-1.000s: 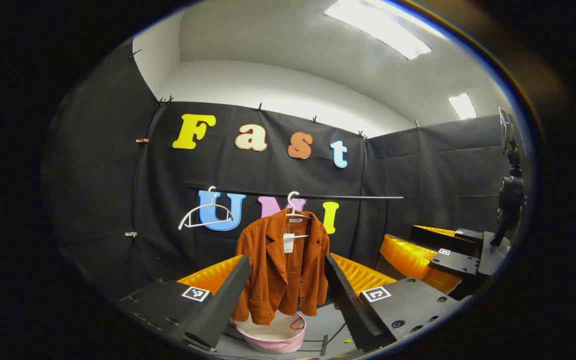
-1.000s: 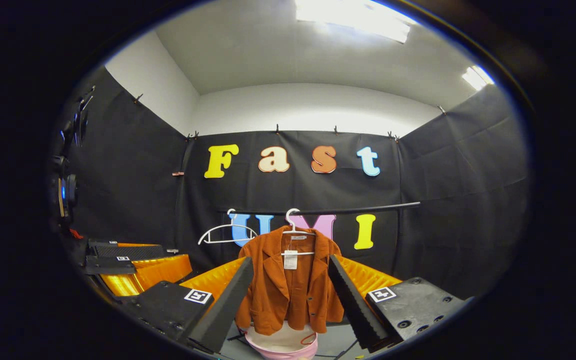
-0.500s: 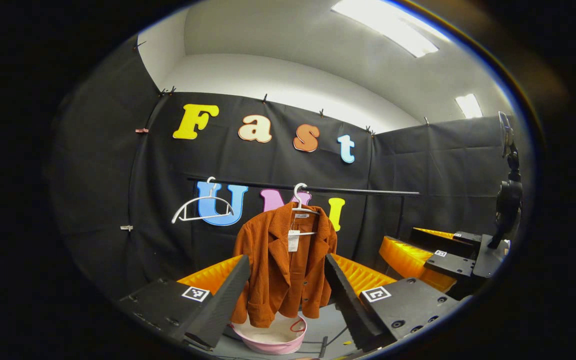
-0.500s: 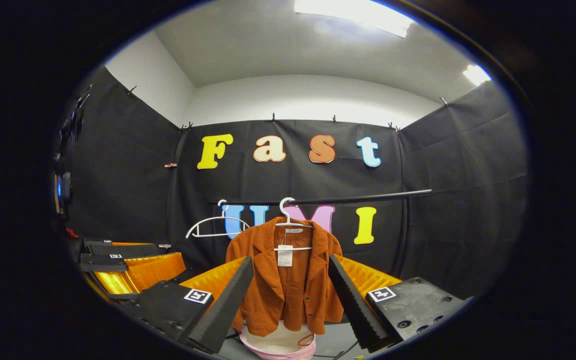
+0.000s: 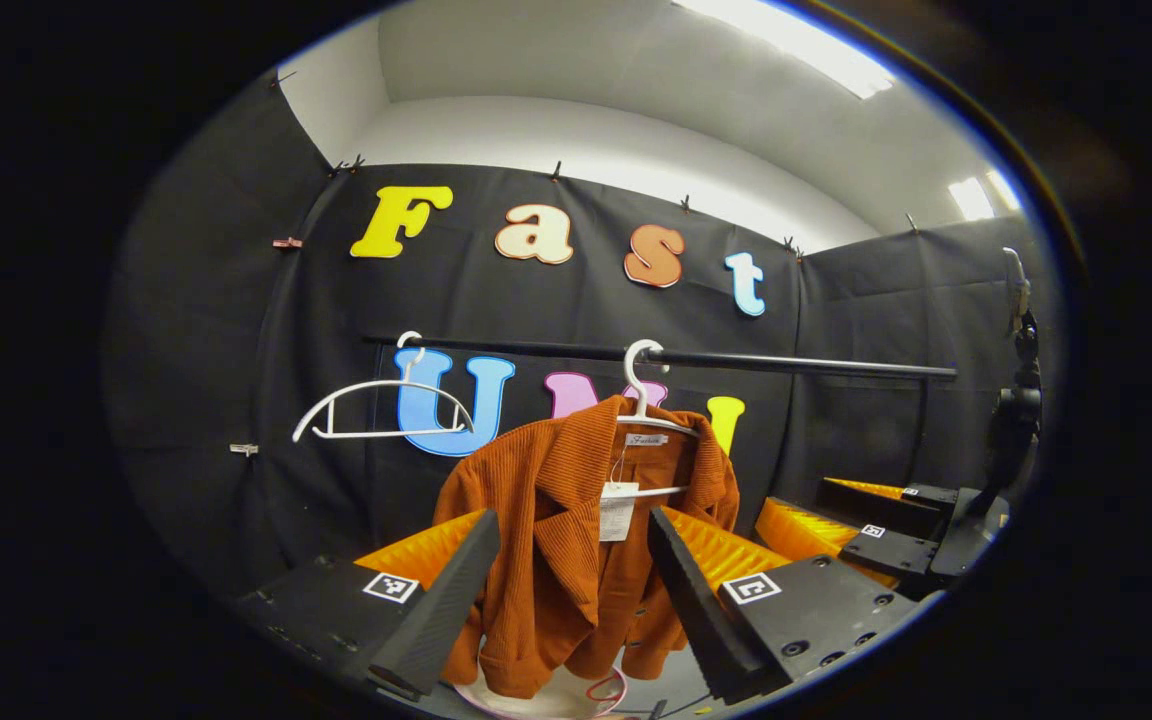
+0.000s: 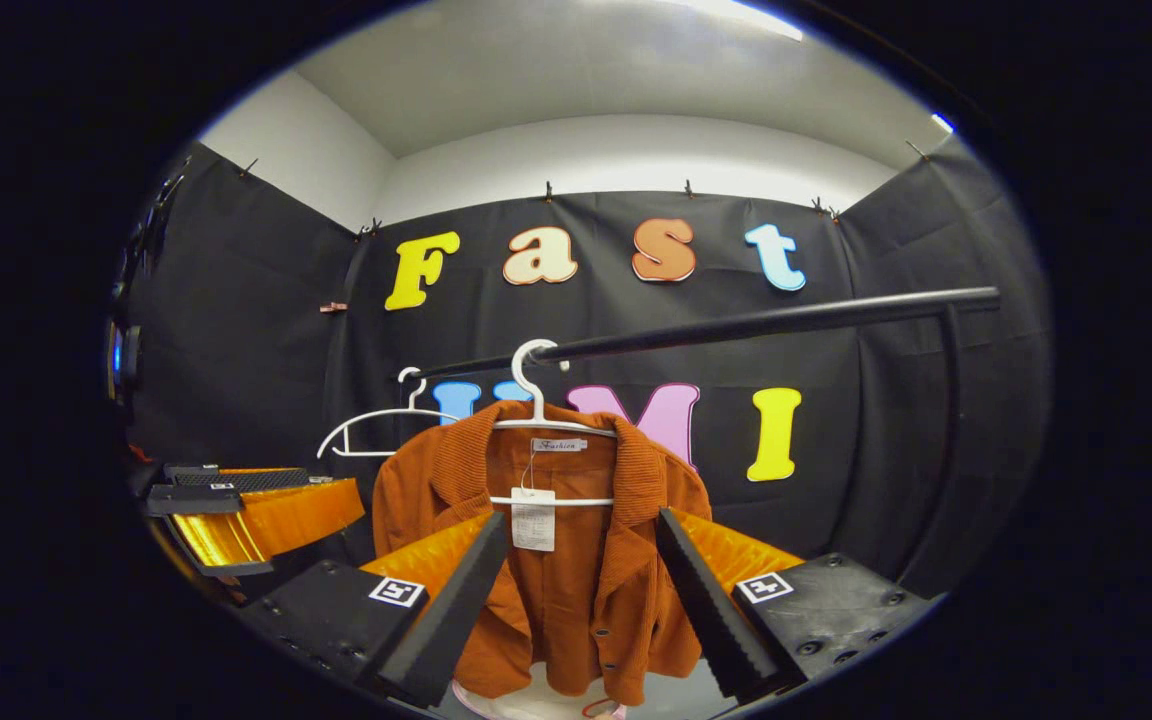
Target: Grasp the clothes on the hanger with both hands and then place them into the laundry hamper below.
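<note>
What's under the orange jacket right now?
Below the jacket hem sits the pink hamper, only its near rim and pale inside showing in the left gripper view. The jacket hides the rest, so what it holds cannot be told.

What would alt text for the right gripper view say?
An orange jacket hangs on a white hanger from a black rail, framed between the open right gripper. An empty hanger hangs to its left; the hamper peeks out below.
</note>
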{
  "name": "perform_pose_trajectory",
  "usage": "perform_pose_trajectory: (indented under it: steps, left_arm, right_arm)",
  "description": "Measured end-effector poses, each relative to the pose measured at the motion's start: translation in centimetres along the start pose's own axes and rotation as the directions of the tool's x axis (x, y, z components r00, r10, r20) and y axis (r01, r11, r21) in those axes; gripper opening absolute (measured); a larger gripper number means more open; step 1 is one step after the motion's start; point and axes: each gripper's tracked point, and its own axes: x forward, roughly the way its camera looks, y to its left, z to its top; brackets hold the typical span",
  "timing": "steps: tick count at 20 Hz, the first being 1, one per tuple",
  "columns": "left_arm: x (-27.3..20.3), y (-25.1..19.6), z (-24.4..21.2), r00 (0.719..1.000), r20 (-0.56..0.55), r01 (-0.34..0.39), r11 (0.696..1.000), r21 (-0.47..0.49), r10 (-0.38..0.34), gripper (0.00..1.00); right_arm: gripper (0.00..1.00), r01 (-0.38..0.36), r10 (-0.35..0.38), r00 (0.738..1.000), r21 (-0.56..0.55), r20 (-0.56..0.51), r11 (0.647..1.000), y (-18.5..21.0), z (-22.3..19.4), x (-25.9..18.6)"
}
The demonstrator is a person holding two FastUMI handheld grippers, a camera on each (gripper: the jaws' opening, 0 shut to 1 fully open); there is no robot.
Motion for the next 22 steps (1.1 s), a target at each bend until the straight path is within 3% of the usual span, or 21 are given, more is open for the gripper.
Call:
perform_pose_trajectory:
  steps: [9, 18, 19, 22]
  left_arm:
    - [8.1, 0.0, -2.2, 0.997, 0.039, -0.069, 0.997, -0.024, 0.07, 0.94]
    - [11.6, -0.4, -5.0, 0.998, -0.009, -0.069, 0.998, 0.002, 0.069, 0.94]
    - [12.0, -0.4, -5.1, 0.997, -0.008, -0.073, 0.997, 0.013, 0.073, 0.89]
    - [13.1, -0.3, -4.8, 0.996, 0.01, -0.084, 0.996, 0.031, 0.083, 0.94]
  right_arm:
    - [1.0, -0.063, 0.066, 0.994, 0.047, -0.083, 0.997, -2.5, -5.8, 6.9]
    - [0.97, -0.089, 0.094, 0.992, 0.06, -0.089, 0.994, -3.4, -7.0, 10.3]
    - [0.97, -0.092, 0.098, 0.991, 0.065, -0.091, 0.994, -3.5, -7.2, 10.6]
    - [0.97, -0.089, 0.097, 0.99, 0.075, -0.1, 0.993, -3.5, -7.8, 11.6]
